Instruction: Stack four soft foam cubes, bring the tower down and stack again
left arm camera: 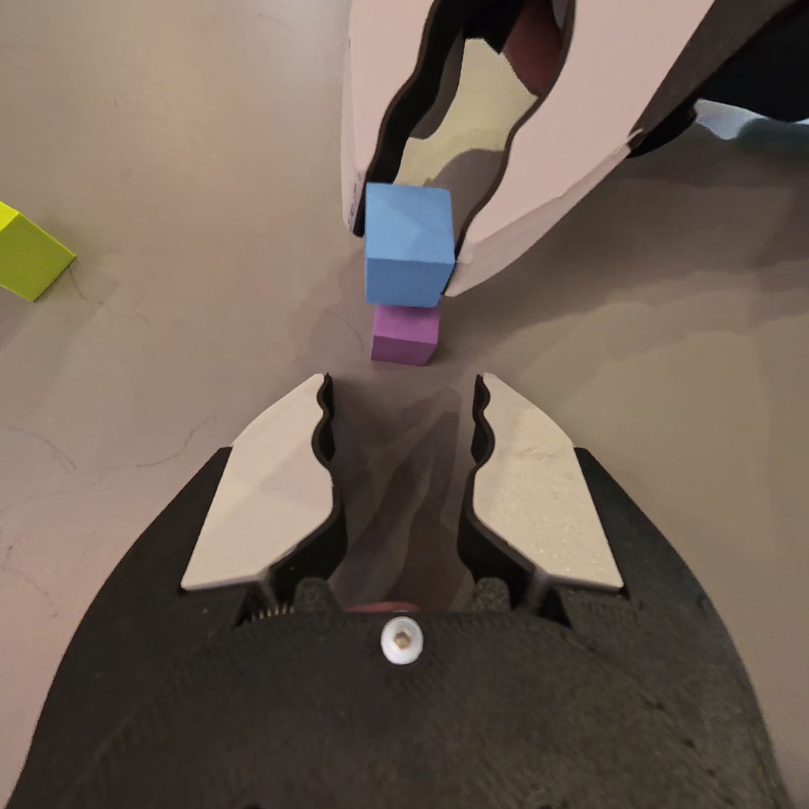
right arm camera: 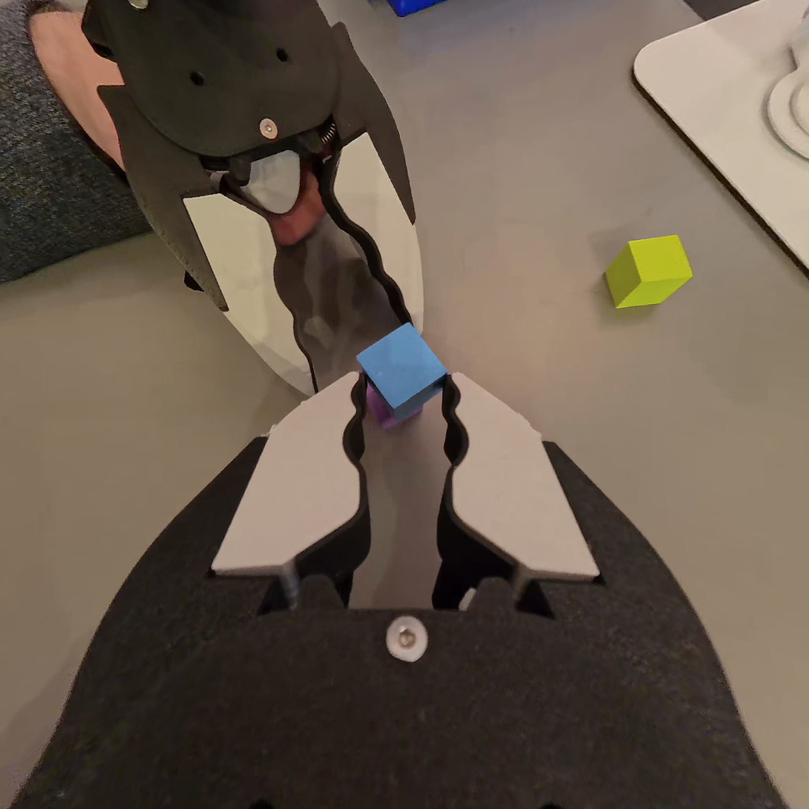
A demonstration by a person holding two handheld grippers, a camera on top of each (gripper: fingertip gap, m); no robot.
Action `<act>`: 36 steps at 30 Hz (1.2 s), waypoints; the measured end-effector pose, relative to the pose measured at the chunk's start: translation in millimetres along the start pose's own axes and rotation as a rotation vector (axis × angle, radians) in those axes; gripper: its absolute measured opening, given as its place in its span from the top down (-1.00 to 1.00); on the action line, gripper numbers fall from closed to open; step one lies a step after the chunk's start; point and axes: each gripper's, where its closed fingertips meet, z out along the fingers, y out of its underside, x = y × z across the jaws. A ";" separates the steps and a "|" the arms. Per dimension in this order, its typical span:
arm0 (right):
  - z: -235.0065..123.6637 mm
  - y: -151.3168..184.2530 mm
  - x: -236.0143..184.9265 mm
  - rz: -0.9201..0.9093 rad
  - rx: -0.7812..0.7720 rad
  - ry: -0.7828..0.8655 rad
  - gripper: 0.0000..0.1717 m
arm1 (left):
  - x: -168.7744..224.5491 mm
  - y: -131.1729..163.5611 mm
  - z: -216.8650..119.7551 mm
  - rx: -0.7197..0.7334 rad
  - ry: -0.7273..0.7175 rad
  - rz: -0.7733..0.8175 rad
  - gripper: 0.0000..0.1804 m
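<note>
My right gripper (right arm camera: 403, 380) is shut on a blue foam cube (right arm camera: 400, 367), with a fingertip pad on each side of it. It holds the cube right over a purple foam cube (right arm camera: 381, 413) that stands on the grey table (right arm camera: 547, 394). I cannot tell whether the two cubes touch. In the left wrist view the blue cube (left arm camera: 407, 245) sits between the right gripper's fingers (left arm camera: 473, 262), above the purple cube (left arm camera: 405, 335). My left gripper (left arm camera: 402, 381) is open and empty, just short of the purple cube. A lime-green cube (right arm camera: 648, 271) lies apart on the table.
The lime-green cube also shows at the left edge of the left wrist view (left arm camera: 30, 254). A white board (right arm camera: 709, 100) lies at the far right with a white object on it. A blue thing (right arm camera: 411, 6) sits at the top edge. A person's sleeve (right arm camera: 43, 184) is at the left.
</note>
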 end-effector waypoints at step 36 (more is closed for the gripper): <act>-28.0 34.5 45.5 0.174 0.157 0.074 0.48 | -14.8 -31.2 -39.3 0.338 0.142 -0.144 0.22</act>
